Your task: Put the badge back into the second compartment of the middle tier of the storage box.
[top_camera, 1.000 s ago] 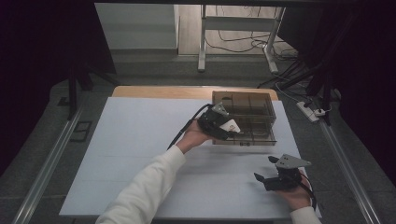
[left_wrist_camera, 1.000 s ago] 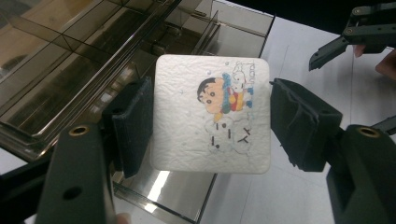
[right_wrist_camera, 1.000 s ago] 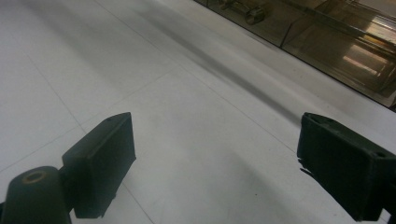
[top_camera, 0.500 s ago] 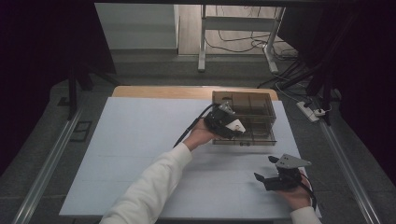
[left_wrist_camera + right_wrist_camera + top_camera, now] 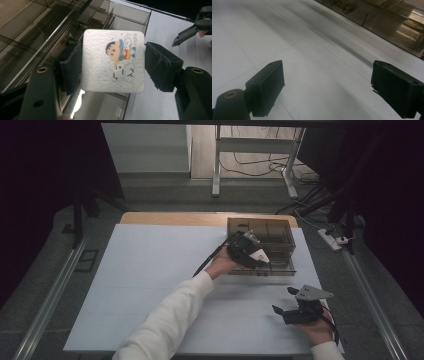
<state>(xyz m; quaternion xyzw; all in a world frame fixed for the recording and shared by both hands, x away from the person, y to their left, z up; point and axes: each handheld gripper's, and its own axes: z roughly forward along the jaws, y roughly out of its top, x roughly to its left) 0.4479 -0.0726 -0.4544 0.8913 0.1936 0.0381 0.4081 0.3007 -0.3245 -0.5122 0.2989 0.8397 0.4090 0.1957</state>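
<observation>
Left gripper (image 5: 112, 62) – we see its pads pinching a white cartoon-printed packet (image 5: 113, 61) squarely between them, above the smoky plastic organizer box (image 5: 37, 32); the high view hides that print. Right gripper (image 5: 327, 92) – jaws wide, nothing between, bare white table (image 5: 287, 50) beyond.

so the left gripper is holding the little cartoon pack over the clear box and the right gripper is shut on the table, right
Not quite: the right gripper is open, its jaws wide apart above the white table in the right gripper view. The left gripper does hold the cartoon pack over the clear box.
</observation>
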